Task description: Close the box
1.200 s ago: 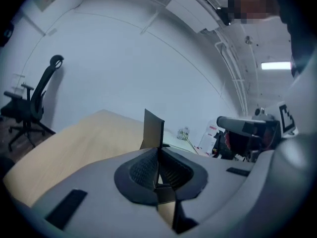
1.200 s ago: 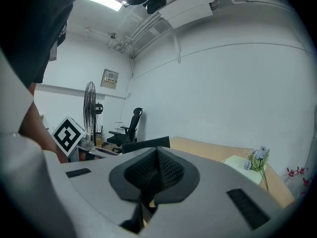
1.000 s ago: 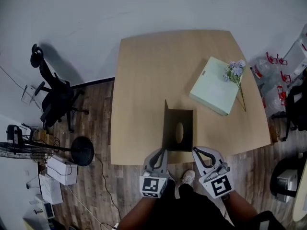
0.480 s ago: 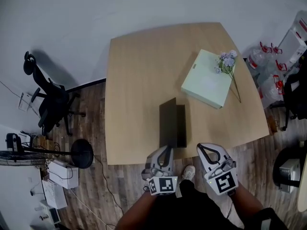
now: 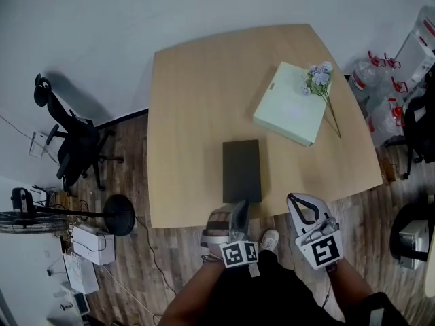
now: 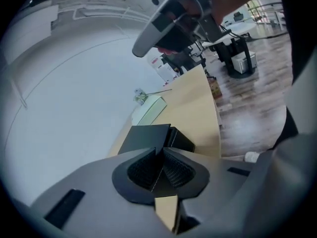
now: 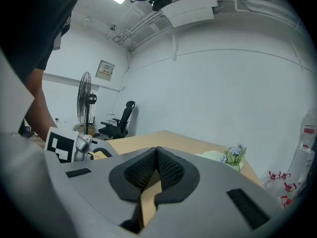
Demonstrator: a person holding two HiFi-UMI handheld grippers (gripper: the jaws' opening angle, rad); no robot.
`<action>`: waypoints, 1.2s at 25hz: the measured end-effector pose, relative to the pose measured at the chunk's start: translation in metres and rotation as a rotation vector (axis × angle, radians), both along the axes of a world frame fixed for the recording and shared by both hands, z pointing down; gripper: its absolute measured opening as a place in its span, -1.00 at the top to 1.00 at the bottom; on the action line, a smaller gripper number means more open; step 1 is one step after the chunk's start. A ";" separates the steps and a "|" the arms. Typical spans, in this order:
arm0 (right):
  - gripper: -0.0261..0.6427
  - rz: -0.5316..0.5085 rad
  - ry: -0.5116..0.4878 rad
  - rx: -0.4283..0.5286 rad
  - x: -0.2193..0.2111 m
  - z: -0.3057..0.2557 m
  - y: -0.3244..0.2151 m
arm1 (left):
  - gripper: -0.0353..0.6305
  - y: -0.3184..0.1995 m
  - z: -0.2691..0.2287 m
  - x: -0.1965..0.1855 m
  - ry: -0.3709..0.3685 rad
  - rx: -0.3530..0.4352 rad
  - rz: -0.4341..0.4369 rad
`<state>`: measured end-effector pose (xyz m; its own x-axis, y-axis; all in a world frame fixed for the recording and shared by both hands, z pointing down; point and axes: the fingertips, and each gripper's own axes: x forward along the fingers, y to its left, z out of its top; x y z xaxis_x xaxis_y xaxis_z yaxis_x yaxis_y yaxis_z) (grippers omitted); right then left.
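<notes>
The black box (image 5: 242,168) lies flat on the wooden table (image 5: 197,114) near its front edge, its lid down. My left gripper (image 5: 240,206) is turned on its side at the box's near end. In the left gripper view the lid (image 6: 148,135) runs right up to the left gripper (image 6: 161,151). The jaw tips pinch the lid's near edge with only a slit between them, and they are opening. My right gripper (image 5: 298,202) hovers off the table's front edge, right of the box. It is shut with nothing between its jaws (image 7: 157,150).
A mint-green flat box (image 5: 291,111) with a sprig of pale flowers (image 5: 316,80) sits at the table's right rear. An office chair (image 5: 71,138) and a fan (image 5: 102,216) stand on the floor at left. Water bottles (image 5: 387,94) crowd the right side.
The lid stood upright a second ago, then swung down to the right and now lies flat on the box. My left gripper moved right along with it.
</notes>
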<state>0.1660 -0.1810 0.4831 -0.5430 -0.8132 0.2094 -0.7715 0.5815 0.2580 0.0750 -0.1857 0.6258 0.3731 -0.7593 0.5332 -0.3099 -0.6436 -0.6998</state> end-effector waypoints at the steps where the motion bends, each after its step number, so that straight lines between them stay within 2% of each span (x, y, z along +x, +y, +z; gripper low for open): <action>1: 0.89 -0.002 0.003 0.003 0.001 -0.001 0.001 | 0.73 0.001 0.002 0.000 -0.032 0.012 0.006; 3: 0.89 -0.001 -0.002 0.009 0.002 -0.004 0.003 | 0.74 0.002 0.002 0.001 -0.071 0.030 0.014; 6: 0.89 0.007 -0.033 0.016 0.003 -0.008 0.007 | 0.76 0.003 0.002 0.000 -0.072 0.017 0.008; 8: 0.89 0.016 -0.064 0.021 0.004 -0.011 0.009 | 0.71 0.004 0.000 0.001 -0.043 -0.001 -0.004; 9: 0.89 0.019 -0.074 0.020 0.004 -0.012 0.010 | 0.62 0.004 -0.001 0.001 -0.022 -0.004 -0.010; 13: 0.89 0.013 -0.091 0.020 0.002 -0.013 0.012 | 0.49 0.007 -0.018 0.002 0.097 -0.014 -0.051; 16: 0.89 0.009 -0.107 0.024 0.002 -0.013 0.013 | 0.49 0.008 -0.036 -0.001 0.217 -0.022 -0.101; 18: 0.89 0.008 -0.123 0.026 0.002 -0.015 0.014 | 0.49 0.006 -0.051 -0.004 0.330 -0.038 -0.139; 22: 0.89 0.010 -0.203 0.011 -0.003 -0.023 0.013 | 0.61 0.003 -0.092 -0.009 0.667 -0.103 -0.183; 25: 0.89 0.010 -0.244 -0.019 -0.003 -0.027 0.011 | 0.81 -0.003 -0.129 -0.017 0.865 -0.096 -0.213; 28: 0.89 0.027 -0.259 -0.019 -0.001 -0.030 0.008 | 0.87 -0.006 -0.155 -0.025 1.002 -0.104 -0.239; 30: 0.89 0.038 -0.260 -0.018 -0.001 -0.030 0.004 | 0.87 -0.007 -0.161 -0.030 1.027 -0.120 -0.240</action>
<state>0.1654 -0.1769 0.4527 -0.5495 -0.8315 0.0814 -0.8320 0.5535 0.0385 0.0445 -0.1928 0.4644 0.5346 -0.8360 0.1236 -0.8443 -0.5349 0.0338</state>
